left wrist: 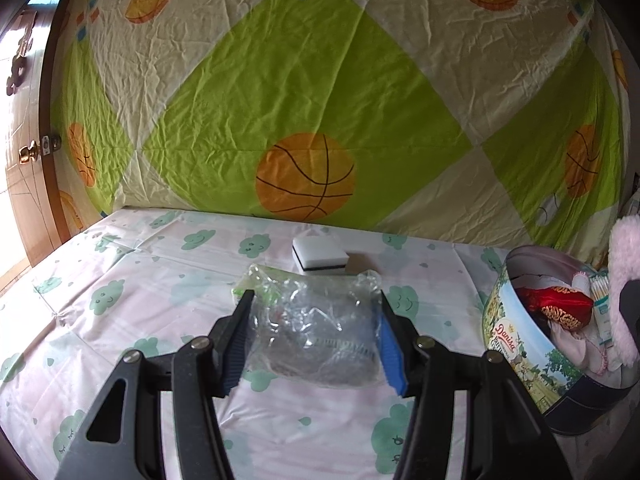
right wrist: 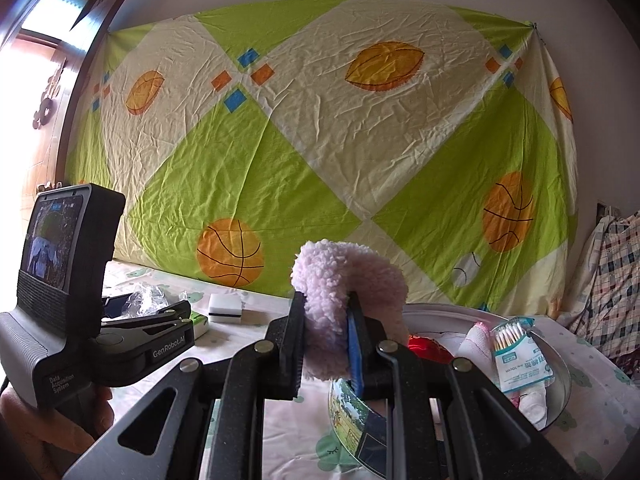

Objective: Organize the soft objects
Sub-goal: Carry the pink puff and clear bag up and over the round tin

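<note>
Fleece (right wrist: 340, 312) sits pinched in the right claw (right wrist: 326, 316) above the tin (right wrist: 560, 372), likely bound inside. Left claw (left wrist: 316, 312) grips a clear bag (left wrist: 312, 336) over the bed (left wrist: 120, 280), probably tin-bound too; farther back lies a sponge (left wrist: 320, 254).

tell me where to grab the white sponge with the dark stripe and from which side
Grip the white sponge across its two short ends, coming from above: it lies flat on the bed sheet as a low block, its top free. The crinkled plastic bag, held in the left hand-held gripper, blocks a low approach from the front.
</note>
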Action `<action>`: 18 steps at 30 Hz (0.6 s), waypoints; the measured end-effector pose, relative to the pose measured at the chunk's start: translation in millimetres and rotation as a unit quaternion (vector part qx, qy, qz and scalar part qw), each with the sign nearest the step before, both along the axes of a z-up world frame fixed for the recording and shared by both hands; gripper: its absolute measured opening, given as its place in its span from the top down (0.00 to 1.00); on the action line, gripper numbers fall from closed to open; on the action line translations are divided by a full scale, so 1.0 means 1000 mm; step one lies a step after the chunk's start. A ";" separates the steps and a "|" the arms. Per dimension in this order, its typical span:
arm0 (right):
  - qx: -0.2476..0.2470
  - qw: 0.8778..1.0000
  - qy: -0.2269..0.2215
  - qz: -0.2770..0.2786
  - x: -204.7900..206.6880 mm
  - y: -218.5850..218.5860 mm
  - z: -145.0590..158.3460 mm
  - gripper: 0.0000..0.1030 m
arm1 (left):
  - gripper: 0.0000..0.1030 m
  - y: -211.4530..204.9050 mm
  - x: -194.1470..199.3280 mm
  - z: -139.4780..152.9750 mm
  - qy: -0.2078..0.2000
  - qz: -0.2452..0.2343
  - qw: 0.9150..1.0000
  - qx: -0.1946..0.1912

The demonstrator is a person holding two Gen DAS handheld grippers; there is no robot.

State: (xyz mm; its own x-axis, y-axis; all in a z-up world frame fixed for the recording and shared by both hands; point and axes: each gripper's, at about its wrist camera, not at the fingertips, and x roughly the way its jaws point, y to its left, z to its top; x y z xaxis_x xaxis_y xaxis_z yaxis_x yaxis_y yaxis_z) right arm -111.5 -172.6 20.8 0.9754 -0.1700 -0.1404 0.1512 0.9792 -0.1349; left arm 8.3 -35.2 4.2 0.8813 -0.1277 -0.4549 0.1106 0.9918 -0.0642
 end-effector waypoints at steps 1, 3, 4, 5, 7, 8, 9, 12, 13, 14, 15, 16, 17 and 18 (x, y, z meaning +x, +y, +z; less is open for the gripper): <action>-0.001 1.000 -0.001 -0.002 -0.001 -0.002 0.000 0.81 | 0.46 -0.003 -0.001 0.000 0.000 -0.001 1.000 0.001; -0.003 1.000 -0.004 -0.007 -0.004 -0.006 0.001 0.81 | 0.46 -0.007 -0.002 0.001 0.000 -0.004 1.000 0.000; -0.004 1.000 -0.006 -0.010 -0.005 -0.008 0.001 0.81 | 0.46 -0.010 -0.004 0.002 0.000 -0.005 1.000 0.002; -0.006 1.000 -0.008 -0.012 -0.007 -0.009 0.002 0.81 | 0.46 -0.013 -0.005 0.002 -0.001 -0.007 1.000 0.003; -0.007 1.000 -0.012 -0.017 -0.010 -0.013 0.003 0.81 | 0.46 -0.018 -0.008 0.003 -0.003 -0.009 1.000 0.005; -0.008 1.000 -0.013 -0.019 -0.011 -0.016 0.003 0.81 | 0.46 -0.021 -0.009 0.003 -0.003 -0.011 1.000 0.006; -0.008 1.000 -0.014 -0.021 -0.012 -0.018 0.004 0.81 | 0.46 -0.023 -0.010 0.003 -0.003 -0.014 1.000 0.007; -0.006 0.999 -0.017 -0.027 -0.015 -0.025 0.006 0.81 | 0.46 -0.032 -0.013 0.004 -0.004 -0.019 1.000 0.010; -0.005 0.999 -0.018 -0.030 -0.016 -0.028 0.006 0.81 | 0.46 -0.035 -0.014 0.005 -0.004 -0.021 1.000 0.011; -0.004 0.999 -0.020 -0.032 -0.018 -0.030 0.007 0.81 | 0.46 -0.038 -0.016 0.005 -0.004 -0.023 1.000 0.011; -0.003 0.999 -0.021 -0.034 -0.019 -0.033 0.007 0.81 | 0.46 -0.041 -0.017 0.007 -0.005 -0.025 1.000 0.011; -0.003 0.999 -0.022 -0.035 -0.020 -0.036 0.008 0.81 | 0.46 -0.044 -0.019 0.008 -0.006 -0.027 1.000 0.012; -0.002 0.999 -0.023 -0.038 -0.021 -0.039 0.008 0.81 | 0.46 -0.047 -0.020 0.009 -0.008 -0.029 0.999 0.013; -0.001 0.999 -0.024 -0.040 -0.022 -0.041 0.009 0.81 | 0.46 -0.050 -0.021 0.010 -0.010 -0.031 0.999 0.014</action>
State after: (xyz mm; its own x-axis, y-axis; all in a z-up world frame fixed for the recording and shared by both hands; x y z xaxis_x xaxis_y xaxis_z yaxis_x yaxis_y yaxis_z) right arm -133.8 -213.6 29.7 0.9643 -0.2477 -0.0934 0.2352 0.9635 -0.1276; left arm -13.1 -85.0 14.3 0.8809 -0.1703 -0.4417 0.1730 0.9843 -0.0345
